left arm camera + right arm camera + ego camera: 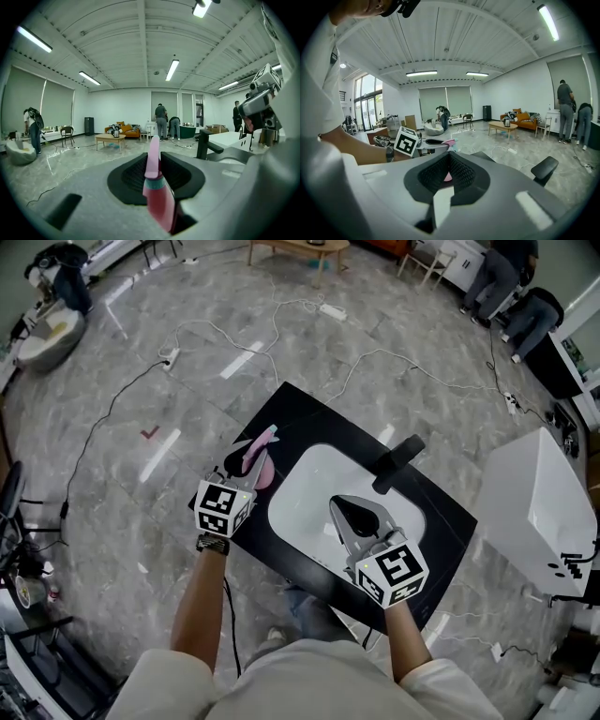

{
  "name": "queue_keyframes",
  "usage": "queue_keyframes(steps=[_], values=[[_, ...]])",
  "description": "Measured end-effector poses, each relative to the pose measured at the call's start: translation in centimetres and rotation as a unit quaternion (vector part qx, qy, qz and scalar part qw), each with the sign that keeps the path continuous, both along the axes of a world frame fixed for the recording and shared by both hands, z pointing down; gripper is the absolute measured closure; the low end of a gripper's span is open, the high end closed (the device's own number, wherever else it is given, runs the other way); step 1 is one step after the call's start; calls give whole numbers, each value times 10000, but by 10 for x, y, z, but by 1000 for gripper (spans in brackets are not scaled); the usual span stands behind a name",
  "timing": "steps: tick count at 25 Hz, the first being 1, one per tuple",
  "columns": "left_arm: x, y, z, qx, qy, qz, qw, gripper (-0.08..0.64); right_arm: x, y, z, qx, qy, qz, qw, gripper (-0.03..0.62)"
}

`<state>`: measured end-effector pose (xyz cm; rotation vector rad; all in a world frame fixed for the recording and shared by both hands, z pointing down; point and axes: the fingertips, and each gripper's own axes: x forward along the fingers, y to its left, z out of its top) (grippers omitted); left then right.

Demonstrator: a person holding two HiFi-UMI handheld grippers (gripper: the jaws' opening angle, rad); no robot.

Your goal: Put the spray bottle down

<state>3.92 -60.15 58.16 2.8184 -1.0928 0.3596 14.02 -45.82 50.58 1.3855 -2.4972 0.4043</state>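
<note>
Pink spray bottle (158,199) clamped between left tongs (153,161), sticking out past their tips, right tongs (450,157) closed, empty

Spray bottle (257,461) pink — counter (305,411) black, sink (305,495) white.

Head cam top-down, other two low, sharing faucet (397,463)
</note>
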Motion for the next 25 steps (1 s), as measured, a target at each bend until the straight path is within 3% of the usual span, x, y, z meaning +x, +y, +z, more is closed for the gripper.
queue_keyframes(steps=[19,25], values=[[-6,10,6,239,351,-226,9988,460,-3,-4,5,-12,44,-79,10000,585],[-11,13,7,228,290,-200,9991,402,-8,-4,2,21,78,-62,9999,584]])
